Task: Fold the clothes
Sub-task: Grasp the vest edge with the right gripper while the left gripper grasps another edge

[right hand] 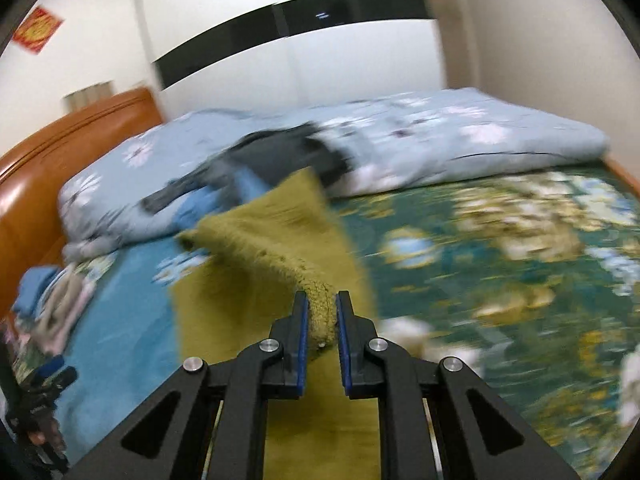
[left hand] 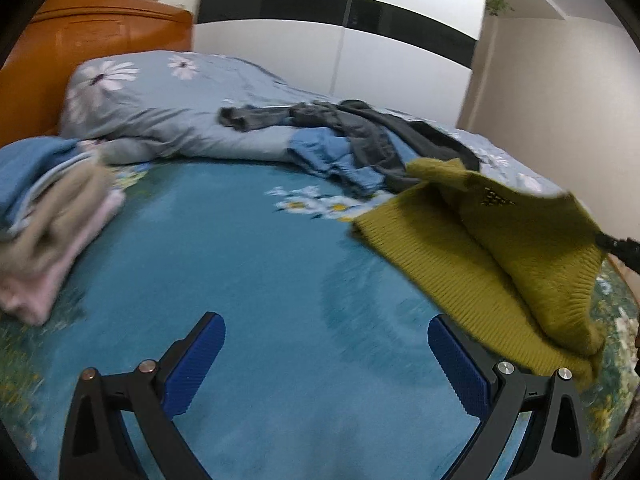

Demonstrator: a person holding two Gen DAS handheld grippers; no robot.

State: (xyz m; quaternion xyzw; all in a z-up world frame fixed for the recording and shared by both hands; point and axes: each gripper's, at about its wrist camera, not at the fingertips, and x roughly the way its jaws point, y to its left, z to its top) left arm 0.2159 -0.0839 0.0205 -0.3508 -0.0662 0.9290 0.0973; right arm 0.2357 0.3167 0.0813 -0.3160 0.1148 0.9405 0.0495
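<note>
Right of the folded stack (left hand: pixel 52 232): right claw (right hand: pixel 321 322) clamps sweater (left hand: pixel 500 248) edge, lifting to fold; left claw (left hand: pixel 326 364) open, empty.

Your right gripper (right hand: pixel 322 312) pinches a bunched edge of the olive knit sweater (right hand: pixel 280 236), lifted off the floral bedsheet (right hand: pixel 500 280). Dark clothes (right hand: pixel 276 152) lie on the pale duvet (right hand: pixel 460 140) behind.

A stack of folded clothes (left hand: pixel 56 232) lay at the bed's (left hand: pixel 248 280) left side, near the headboard (left hand: pixel 100 40). Behind it lay the quilt (left hand: pixel 168 112), with unfolded garments (left hand: pixel 352 136) on it. The sweater (left hand: pixel 500 256) lay to the right, before those garments.
</note>
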